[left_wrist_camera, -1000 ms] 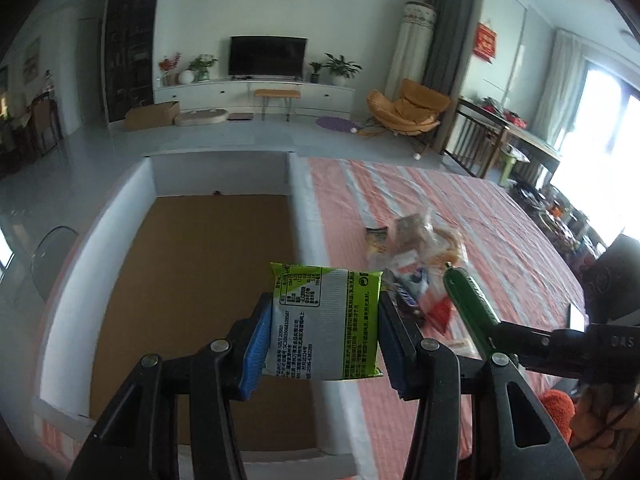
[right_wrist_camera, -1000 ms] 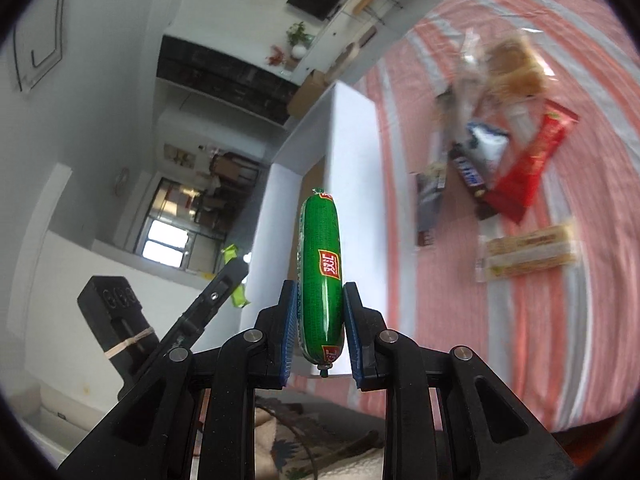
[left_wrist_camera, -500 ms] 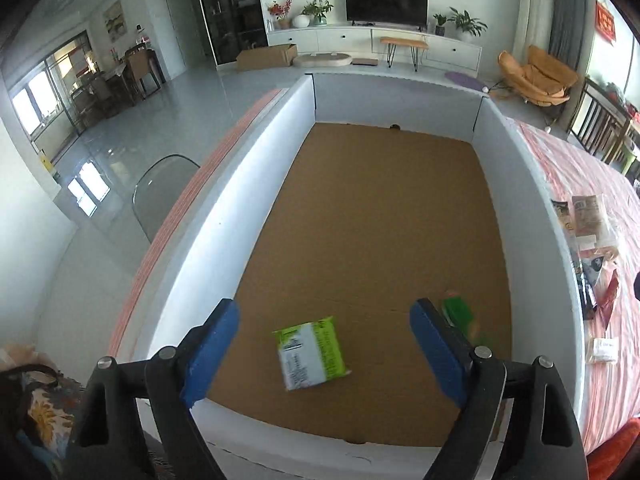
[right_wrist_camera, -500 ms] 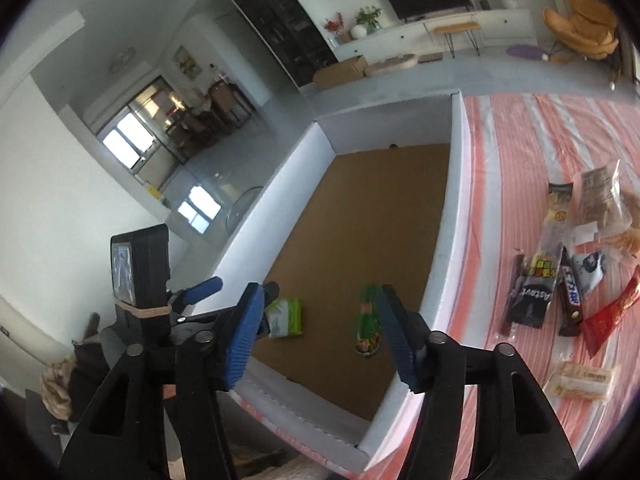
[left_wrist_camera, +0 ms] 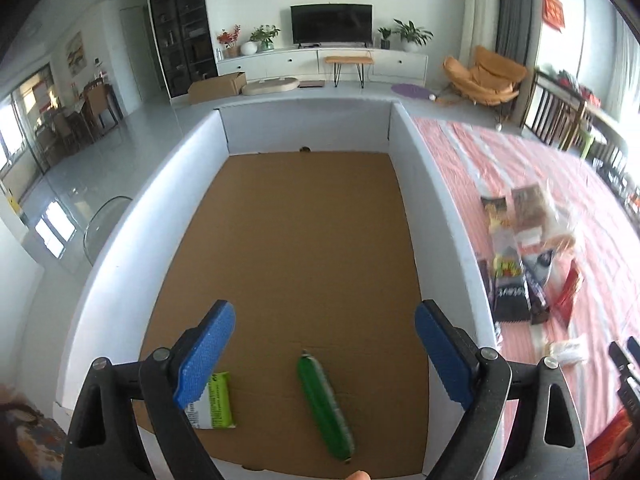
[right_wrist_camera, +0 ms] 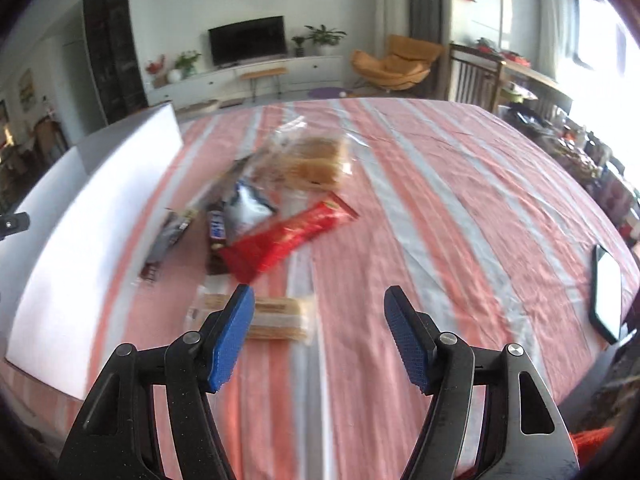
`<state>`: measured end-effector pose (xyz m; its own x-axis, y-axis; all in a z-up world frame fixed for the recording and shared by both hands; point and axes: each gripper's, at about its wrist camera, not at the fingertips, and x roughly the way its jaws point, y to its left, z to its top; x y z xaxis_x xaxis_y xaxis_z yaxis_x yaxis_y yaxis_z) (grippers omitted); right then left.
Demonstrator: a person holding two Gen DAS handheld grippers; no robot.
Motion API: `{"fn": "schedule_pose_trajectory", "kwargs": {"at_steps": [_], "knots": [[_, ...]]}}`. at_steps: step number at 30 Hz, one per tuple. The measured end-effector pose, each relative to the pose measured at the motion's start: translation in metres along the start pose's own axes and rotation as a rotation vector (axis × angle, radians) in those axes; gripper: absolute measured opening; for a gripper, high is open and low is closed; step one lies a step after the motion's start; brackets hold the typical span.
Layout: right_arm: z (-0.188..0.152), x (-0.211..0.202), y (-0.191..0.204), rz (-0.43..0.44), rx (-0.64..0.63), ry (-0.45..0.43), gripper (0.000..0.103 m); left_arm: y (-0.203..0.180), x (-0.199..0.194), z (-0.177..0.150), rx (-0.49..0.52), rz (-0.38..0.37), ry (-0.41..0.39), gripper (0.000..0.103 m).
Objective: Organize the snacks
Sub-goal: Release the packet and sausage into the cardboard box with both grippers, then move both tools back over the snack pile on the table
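Both tongs, left point(left_wrist_camera: 324, 354) and right point(right_wrist_camera: 319, 338), opening, empty. Next wafer pack point(right_wrist_camera: 276, 318): light, crinkly, brittle; pinch across its middle.

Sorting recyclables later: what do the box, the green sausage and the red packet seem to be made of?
box: likely cardboard, with a matte brown floor and smooth white walls. green sausage: seemingly a glossy plastic casing, with highlights along its length. red packet: probably shiny plastic or foil film, though blur leaves that open.

Left wrist overlooks box point(left_wrist_camera: 120, 240); right faces striped tablecloth point(right_wrist_camera: 440, 200).
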<state>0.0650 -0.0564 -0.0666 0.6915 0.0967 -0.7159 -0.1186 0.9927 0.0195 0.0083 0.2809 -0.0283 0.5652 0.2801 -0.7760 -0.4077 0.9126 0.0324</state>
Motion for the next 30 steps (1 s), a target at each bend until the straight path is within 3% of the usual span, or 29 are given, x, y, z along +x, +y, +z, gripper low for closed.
{"fn": "schedule_pose_trajectory", "kwargs": {"at_steps": [2,7,16,19,24,27,30], "knots": [[-0.003,0.009,-0.014,-0.017,0.037,0.009,0.07,-0.021,-0.003,0.0,0.03,0.031,0.023,0.091],[-0.009,0.01,-0.031,0.001,0.099,0.028,0.07,-0.033,-0.002,-0.003,0.09,0.12,0.016,0.091],[-0.018,0.002,-0.046,0.013,0.176,0.042,0.071,-0.029,0.0,-0.009,0.133,0.174,0.041,0.091],[-0.019,0.004,-0.047,0.01,0.196,0.061,0.071,-0.023,-0.003,-0.007,0.104,0.156,0.034,0.091],[-0.02,0.007,-0.046,0.005,0.195,0.079,0.071,-0.027,-0.043,-0.008,0.001,0.122,-0.136,0.094],[-0.021,0.009,-0.046,0.004,0.197,0.089,0.071,-0.047,-0.07,-0.01,0.025,0.017,-0.197,0.099],[-0.022,0.008,-0.049,0.002,0.207,0.09,0.071,-0.073,-0.087,-0.015,0.095,-0.098,-0.208,0.1]]}}
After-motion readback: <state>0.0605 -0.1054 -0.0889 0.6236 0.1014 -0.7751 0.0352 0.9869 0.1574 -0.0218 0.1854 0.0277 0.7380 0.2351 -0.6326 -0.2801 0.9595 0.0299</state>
